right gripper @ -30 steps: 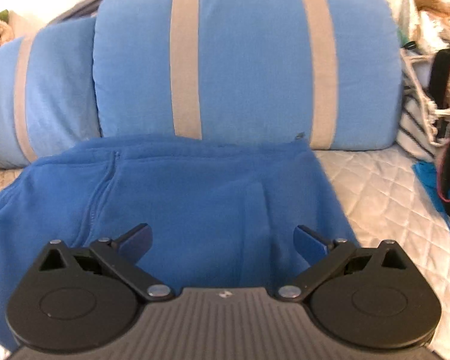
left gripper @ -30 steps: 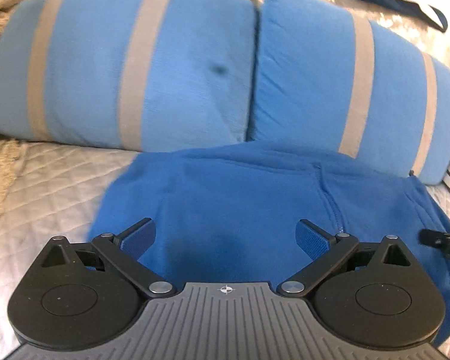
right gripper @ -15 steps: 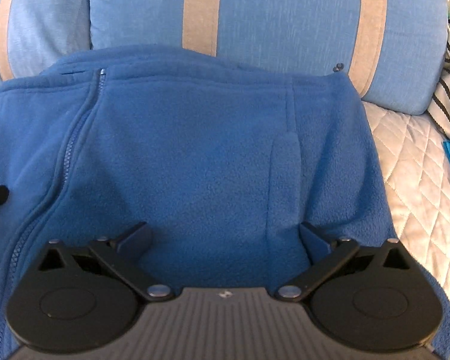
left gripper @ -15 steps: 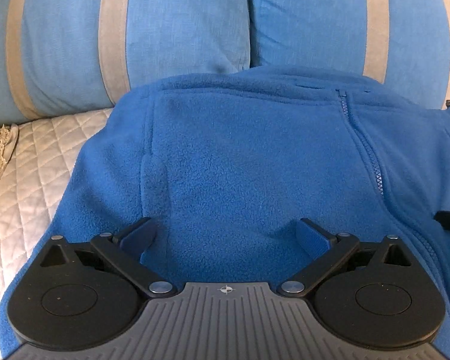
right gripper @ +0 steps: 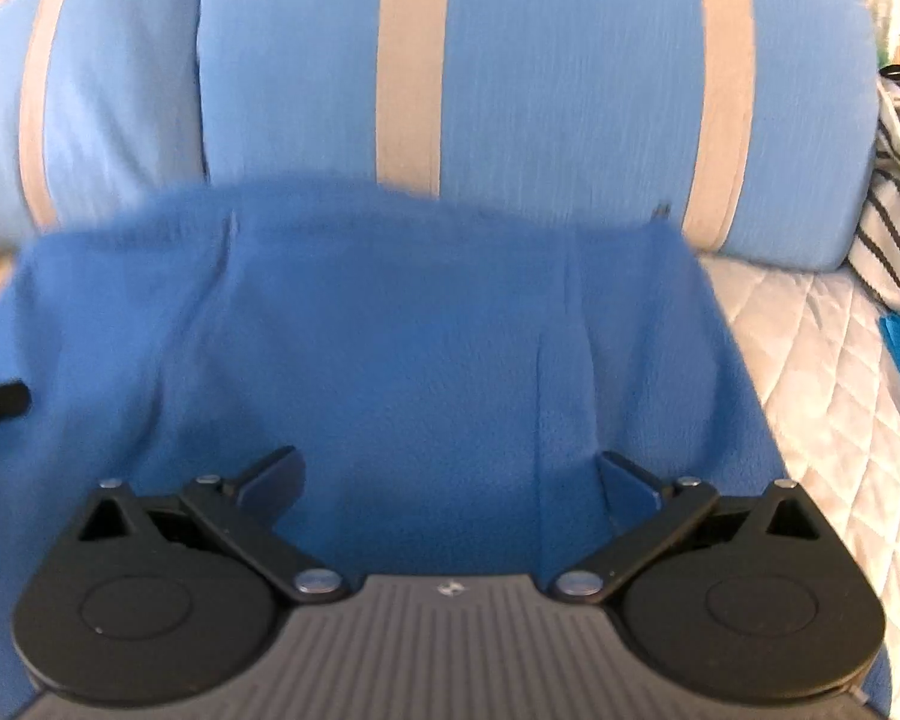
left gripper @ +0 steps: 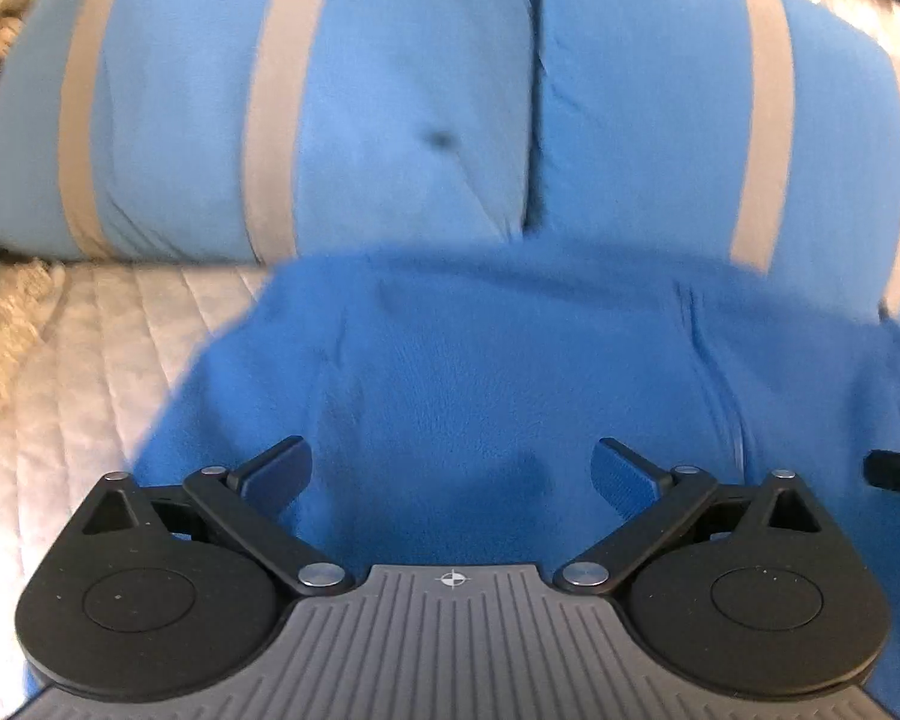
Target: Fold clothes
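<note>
A blue fleece jacket (left gripper: 510, 372) is spread flat on a quilted bed cover (left gripper: 72, 372), with its far edge lying against the foot of two light blue pillows (left gripper: 390, 120) crossed by beige stripes. Both views are blurred.

In the left wrist view, the left gripper (left gripper: 453, 471) is seen above the near part of the jacket with its jaws spread wide, and nothing is held between them. The jacket's zip seam (left gripper: 708, 360) is seen to the right of this gripper. A dark part of the other tool (left gripper: 897, 474) shows at the right edge, over the jacket.

In the right wrist view, the right gripper (right gripper: 447, 477) is likewise held over the near part of the jacket (right gripper: 390, 330), its jaws wide apart and empty. A vertical seam or fold in the fleece (right gripper: 540, 408) is seen just left of its right finger (right gripper: 627, 489). The bed cover (right gripper: 822, 372) is exposed to the right of the jacket, and striped fabric (right gripper: 888, 246) lies beyond it, beside the pillow (right gripper: 540, 78). Whether either gripper touches the jacket cannot be told.
</note>
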The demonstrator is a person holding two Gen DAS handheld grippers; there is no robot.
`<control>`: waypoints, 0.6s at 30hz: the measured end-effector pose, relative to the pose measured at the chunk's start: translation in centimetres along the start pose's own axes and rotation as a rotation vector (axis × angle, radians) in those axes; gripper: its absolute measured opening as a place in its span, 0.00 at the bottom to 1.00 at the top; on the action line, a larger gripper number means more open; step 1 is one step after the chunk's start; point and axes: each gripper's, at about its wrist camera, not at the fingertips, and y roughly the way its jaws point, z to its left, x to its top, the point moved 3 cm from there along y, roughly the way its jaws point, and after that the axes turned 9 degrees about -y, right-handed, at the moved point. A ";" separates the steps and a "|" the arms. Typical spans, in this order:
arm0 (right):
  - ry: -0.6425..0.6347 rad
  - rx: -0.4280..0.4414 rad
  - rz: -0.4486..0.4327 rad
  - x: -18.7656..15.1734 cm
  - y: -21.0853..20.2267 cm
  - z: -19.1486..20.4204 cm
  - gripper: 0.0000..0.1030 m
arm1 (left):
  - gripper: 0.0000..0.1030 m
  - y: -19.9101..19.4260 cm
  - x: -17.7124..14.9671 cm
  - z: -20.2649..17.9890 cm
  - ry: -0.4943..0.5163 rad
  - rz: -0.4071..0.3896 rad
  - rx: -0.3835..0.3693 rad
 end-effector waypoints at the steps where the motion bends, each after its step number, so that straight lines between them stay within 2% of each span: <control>1: 0.015 -0.002 -0.021 0.6 -0.2 -0.1 0.99 | 0.99 -0.1 0.5 -0.4 0.023 -0.010 -0.001; 4: 0.012 0.000 -0.034 2.3 0.2 0.1 0.99 | 0.99 0.5 2.0 -1.5 0.078 0.000 -0.019; 9: -0.020 -0.023 -0.022 5.2 2.1 0.7 0.99 | 0.99 2.9 4.2 -2.0 0.090 0.029 -0.013; 14: 0.007 -0.049 0.001 7.1 5.0 -0.4 0.99 | 0.98 6.1 5.1 -1.9 0.108 0.065 -0.012; 16: 0.008 -0.050 0.022 7.4 6.7 -0.7 0.99 | 0.98 7.9 4.4 -1.9 0.118 0.117 -0.016; 18: -0.003 -0.036 0.081 6.8 9.2 -0.8 0.99 | 1.00 10.2 3.0 -1.9 0.124 0.196 -0.012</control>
